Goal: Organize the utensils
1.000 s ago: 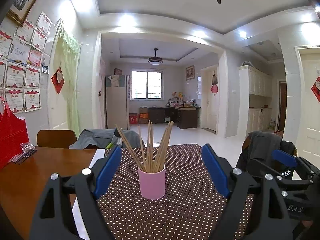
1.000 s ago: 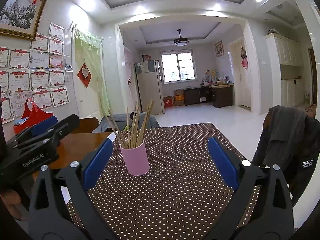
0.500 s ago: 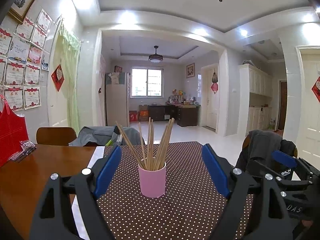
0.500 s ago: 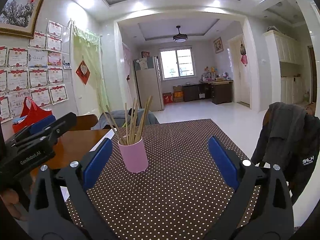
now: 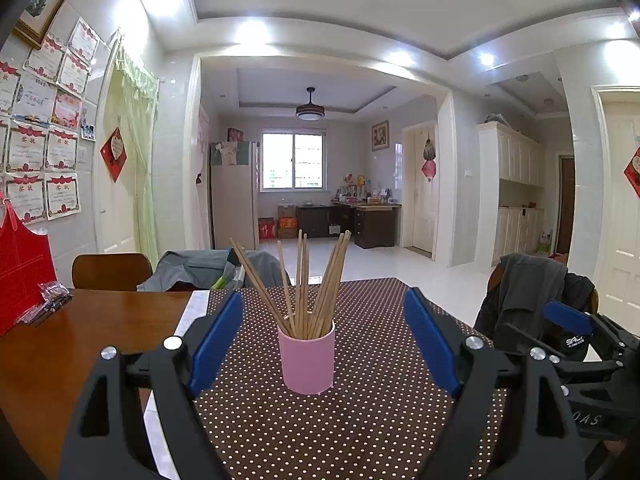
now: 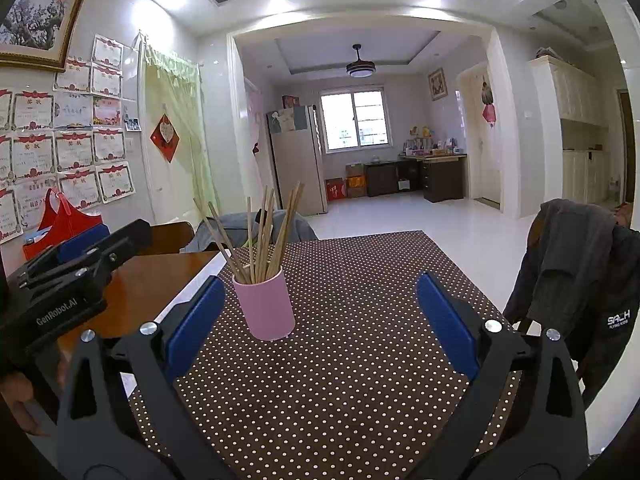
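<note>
A pink cup [image 5: 307, 360] [image 6: 265, 306] stands upright on the brown polka-dot tablecloth [image 5: 360, 420] [image 6: 352, 340]. Several wooden chopsticks [image 5: 310, 284] [image 6: 262, 236] fan out of it. My left gripper [image 5: 322, 340] is open, nothing between its blue pads, and the cup sits a little beyond them on the centre line. My right gripper [image 6: 318, 320] is open too, with the cup ahead near its left pad. In the right wrist view the left gripper [image 6: 60, 276] shows at the left edge; in the left wrist view the right gripper [image 5: 580, 344] shows at the right.
Bare brown wooden table [image 5: 60, 352] lies left of the cloth, with a red bag [image 5: 20, 268] and a small packet [image 5: 44, 300] on it. A wooden chair [image 5: 112, 270] stands behind. A chair draped with a dark jacket [image 6: 580, 280] stands at the right.
Both grippers have tilted slightly downward and drawn a little nearer the cup; the cup sits lower in the left view and further left in the right view. Both stay open.
</note>
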Demonstrator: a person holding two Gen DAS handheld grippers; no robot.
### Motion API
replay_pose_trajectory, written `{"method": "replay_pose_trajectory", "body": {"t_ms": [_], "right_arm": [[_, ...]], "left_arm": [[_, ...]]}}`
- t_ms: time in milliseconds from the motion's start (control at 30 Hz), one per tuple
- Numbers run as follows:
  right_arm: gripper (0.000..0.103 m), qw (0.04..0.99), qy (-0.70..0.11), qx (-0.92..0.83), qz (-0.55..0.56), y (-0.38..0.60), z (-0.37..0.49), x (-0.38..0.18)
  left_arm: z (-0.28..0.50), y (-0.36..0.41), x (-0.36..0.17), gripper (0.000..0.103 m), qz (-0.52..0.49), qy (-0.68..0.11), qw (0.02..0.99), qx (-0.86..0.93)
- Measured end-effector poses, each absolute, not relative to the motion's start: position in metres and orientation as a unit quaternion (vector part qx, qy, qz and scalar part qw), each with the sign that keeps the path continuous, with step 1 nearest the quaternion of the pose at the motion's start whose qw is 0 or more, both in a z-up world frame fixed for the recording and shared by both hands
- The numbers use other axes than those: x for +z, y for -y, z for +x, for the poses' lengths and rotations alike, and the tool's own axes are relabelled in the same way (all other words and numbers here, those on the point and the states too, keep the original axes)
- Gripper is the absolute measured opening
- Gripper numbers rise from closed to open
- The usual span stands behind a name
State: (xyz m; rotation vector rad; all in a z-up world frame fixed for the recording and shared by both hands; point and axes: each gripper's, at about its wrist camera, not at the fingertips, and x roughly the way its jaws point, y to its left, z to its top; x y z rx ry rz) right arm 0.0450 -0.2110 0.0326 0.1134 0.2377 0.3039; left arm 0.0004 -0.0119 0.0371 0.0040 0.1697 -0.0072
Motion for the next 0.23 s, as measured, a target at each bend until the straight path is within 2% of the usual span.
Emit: {"method": "replay_pose_trajectory", "body": {"t_ms": [233], "right_arm": [[0.095, 0.977, -0.139, 0.152, 0.047, 0.209, 0.061, 0.026]], "left_arm": [[0.023, 0.007, 0.034, 0.081, 0.000, -0.122, 0.992, 0.000]]}}
